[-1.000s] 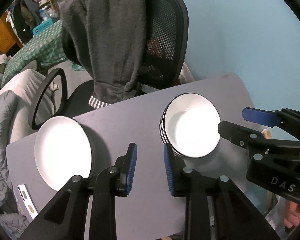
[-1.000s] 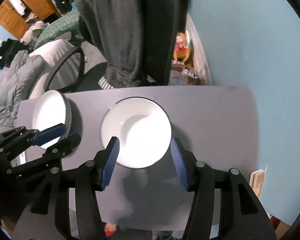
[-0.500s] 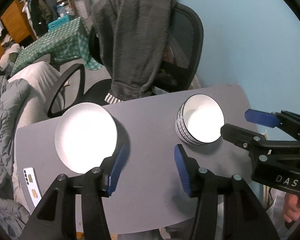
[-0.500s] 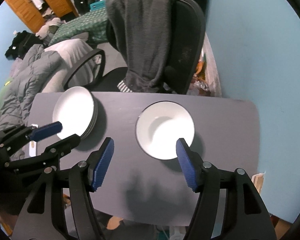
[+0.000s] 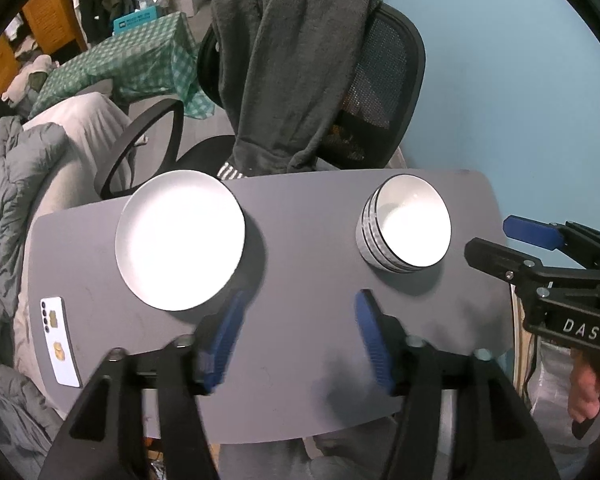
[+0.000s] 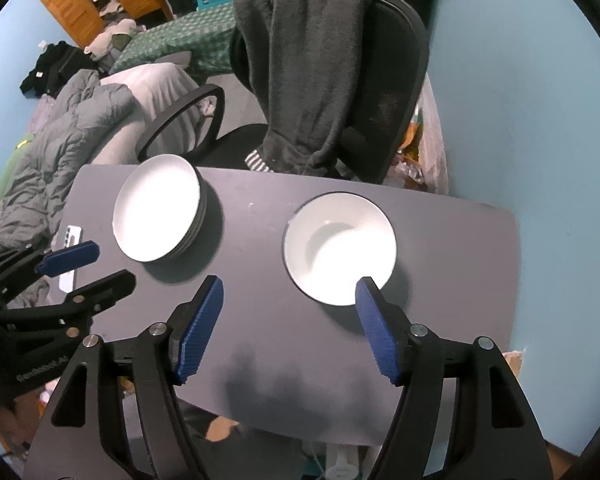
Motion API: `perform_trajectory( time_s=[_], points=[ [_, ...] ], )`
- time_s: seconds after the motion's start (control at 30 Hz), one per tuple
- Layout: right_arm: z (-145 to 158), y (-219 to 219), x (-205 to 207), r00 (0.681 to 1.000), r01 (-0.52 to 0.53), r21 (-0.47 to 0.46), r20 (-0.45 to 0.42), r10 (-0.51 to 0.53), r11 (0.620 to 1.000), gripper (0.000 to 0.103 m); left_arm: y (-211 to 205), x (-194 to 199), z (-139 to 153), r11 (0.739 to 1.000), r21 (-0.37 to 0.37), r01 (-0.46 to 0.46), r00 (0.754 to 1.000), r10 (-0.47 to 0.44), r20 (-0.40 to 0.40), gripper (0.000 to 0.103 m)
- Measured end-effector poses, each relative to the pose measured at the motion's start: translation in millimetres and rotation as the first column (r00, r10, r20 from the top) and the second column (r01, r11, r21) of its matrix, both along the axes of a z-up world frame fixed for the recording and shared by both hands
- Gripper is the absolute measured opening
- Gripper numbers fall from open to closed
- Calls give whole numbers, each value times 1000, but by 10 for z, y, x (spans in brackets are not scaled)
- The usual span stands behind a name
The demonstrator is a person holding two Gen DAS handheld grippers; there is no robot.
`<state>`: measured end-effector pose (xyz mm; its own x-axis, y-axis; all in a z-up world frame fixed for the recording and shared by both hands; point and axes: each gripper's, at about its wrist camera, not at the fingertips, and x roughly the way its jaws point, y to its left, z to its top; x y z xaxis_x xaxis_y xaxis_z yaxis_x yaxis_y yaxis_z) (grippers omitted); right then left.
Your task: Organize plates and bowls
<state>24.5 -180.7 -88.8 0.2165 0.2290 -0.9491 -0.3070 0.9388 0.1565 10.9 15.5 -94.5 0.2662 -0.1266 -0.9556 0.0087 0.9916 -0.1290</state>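
Nearest, above the grey table (image 5: 308,380), the left gripper (image 5: 296,336) and right gripper (image 6: 288,320) are both spreading wider, nothing between their pads. Farther along the table, the stacked plates (image 5: 180,238) and, well apart from them, the nested bowls (image 5: 406,228) hold nothing.

- A stack of round white plates with thin dark rims (image 5: 180,238) (image 6: 158,208) sits upright on the grey table (image 5: 300,248) (image 6: 252,240), towards its left end and near the far edge; the edges of several plates show at the stack's right side.
- A stack of white bowls with dark striped outsides (image 5: 404,228) (image 6: 340,248) stands upright and empty towards the table's right end, well apart from the plates.
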Motion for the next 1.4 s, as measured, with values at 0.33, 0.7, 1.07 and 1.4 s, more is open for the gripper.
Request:
perform_trajectory(
  time_s=[0.33,0.7,1.07,1.4],
  points=[
    [-363,-558,314,995,72,-5,-73,-72,997,68,-355,336,-268,999,-5,35,999,-35,-38,66],
    [-909,-761,767,987,16,16,-158,-13,1000,68,-666,767,-885,1000,-21,19,986,-22,-166,66],
    [-1285,-694,983,973,-83,33,-213,88,996,68,-747,926,-1348,993,-88,-72,960,45,-276,66],
    [-1444,-645,1019,956,-147,40,-250,152,988,59,-819,947,-1510,985,-145,-97,945,46,-323,66]
  ],
)
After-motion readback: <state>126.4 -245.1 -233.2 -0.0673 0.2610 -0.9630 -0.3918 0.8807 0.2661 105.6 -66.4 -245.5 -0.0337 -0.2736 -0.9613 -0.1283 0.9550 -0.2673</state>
